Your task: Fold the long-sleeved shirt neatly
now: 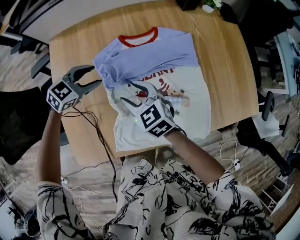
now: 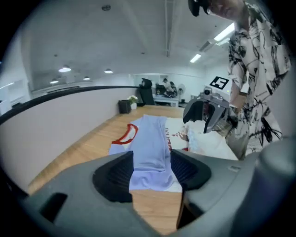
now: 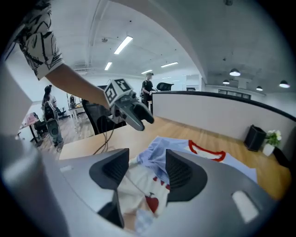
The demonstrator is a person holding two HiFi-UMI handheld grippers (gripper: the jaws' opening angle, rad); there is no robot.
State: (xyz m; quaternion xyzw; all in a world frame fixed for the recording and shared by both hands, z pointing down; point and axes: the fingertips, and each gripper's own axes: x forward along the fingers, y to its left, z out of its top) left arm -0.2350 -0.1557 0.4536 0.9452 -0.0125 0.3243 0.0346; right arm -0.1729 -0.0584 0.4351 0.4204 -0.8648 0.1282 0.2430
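Two pairs of jaws gape empty: right gripper (image 1: 128,92) above the shirt (image 1: 190,110), mid-chest; left gripper (image 1: 96,76) just beside its folded sleeve (image 1: 140,61).

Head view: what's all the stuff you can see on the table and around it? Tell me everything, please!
shirt: one, white with lilac sleeves, a red collar and a cartoon print, spread on the table with a sleeve folded across the chest
table: one, light wood, in the middle
small plant: one, green in a white pot, at the table's far edge
bin: one, black, beside the plant
cables: a few, black, trailing off the table's left edge
chair: one, black, left of the table
patterned top: one, black and white, worn by the person, at the bottom
left claw: one, grey, open and empty, beside the shirt's left edge
right claw: one, grey, open and empty, above the shirt's print
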